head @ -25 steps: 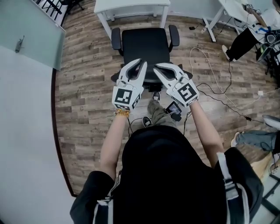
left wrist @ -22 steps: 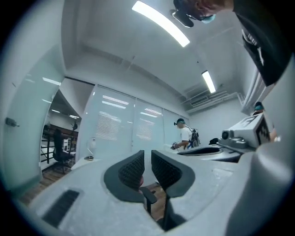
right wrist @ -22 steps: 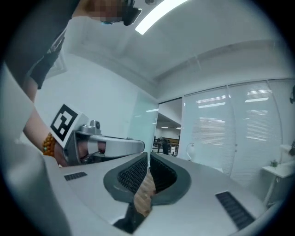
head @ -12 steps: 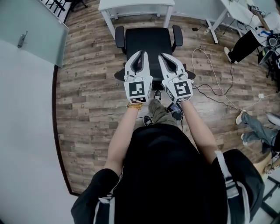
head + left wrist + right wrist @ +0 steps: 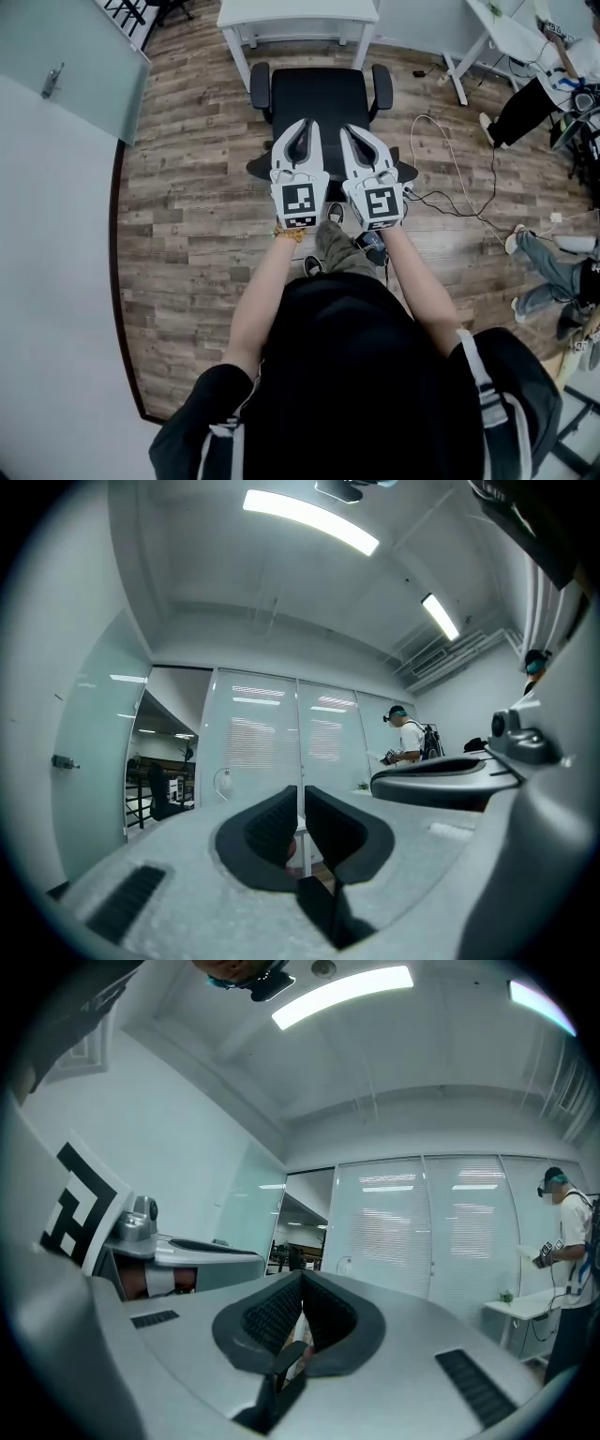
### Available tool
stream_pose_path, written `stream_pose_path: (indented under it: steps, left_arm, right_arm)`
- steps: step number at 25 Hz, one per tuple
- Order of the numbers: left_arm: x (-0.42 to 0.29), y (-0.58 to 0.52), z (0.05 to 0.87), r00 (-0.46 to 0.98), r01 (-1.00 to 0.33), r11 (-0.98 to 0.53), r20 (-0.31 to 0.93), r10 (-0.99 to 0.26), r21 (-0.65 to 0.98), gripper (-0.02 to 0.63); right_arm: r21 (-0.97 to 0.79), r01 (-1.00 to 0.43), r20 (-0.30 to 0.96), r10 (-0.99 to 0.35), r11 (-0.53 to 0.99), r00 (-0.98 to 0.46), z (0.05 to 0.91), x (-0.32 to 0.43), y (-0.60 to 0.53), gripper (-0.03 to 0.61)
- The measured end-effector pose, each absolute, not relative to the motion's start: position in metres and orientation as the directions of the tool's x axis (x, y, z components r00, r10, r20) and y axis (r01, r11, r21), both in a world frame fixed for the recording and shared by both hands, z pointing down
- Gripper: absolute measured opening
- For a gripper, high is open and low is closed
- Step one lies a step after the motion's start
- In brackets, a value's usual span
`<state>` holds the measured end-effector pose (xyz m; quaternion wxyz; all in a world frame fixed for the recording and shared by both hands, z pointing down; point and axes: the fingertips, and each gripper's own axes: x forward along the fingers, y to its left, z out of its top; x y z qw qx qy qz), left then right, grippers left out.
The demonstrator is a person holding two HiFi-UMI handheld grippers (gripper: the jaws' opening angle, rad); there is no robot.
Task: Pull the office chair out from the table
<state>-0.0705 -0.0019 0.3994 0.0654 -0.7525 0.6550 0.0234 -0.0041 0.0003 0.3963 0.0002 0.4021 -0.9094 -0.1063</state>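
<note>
Head view: black office chair (image 5: 322, 98) on wood floor (image 5: 187, 197), just in front of white table (image 5: 298, 14), seat + both armrests clear of the table's near edge. Left gripper (image 5: 302, 127) & right gripper (image 5: 347, 131) side by side, near parallel, tips pointing fwd over the chair's near edge, marker cubes (image 5: 300, 202) back toward the body. Touching the chair or not: can't tell from here. Cables (image 5: 459, 192) across the floor at right, another person's legs (image 5: 539, 277) at far right, frosted partition (image 5: 66, 66) top left

Left gripper view: pointing abt level into the room. Jaws closing, thin slit between the dark pads (image 5: 272, 822), nothing in it, so gripping nothing. No chair in sight. Beyond: glass wall (image 5: 253, 742) w/ blinds, person (image 5: 410, 735) standing at right, light strips on the ceiling. Body of the other gripper filling the right side

Right gripper view: jaws closed, pads (image 5: 272, 1316) together at the tips, nothing gripped. Again no chair visible. Same kind of glass wall w/ blinds ahead, person at far right beside a white desk (image 5: 520, 1312). Other gripper's marker cube at left edge
</note>
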Motion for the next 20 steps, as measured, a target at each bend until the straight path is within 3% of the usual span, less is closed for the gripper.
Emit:
stream_pose_path:
  steps: [20]
  left_arm:
    - [-0.066,-0.003,0.411,0.132,-0.99,-0.127,-0.09,-0.987,-0.063,0.038]
  right_arm:
    - [0.162,-0.735,-0.053,-0.738,0.659,-0.673,0.409,0.01,-0.002,0.006]
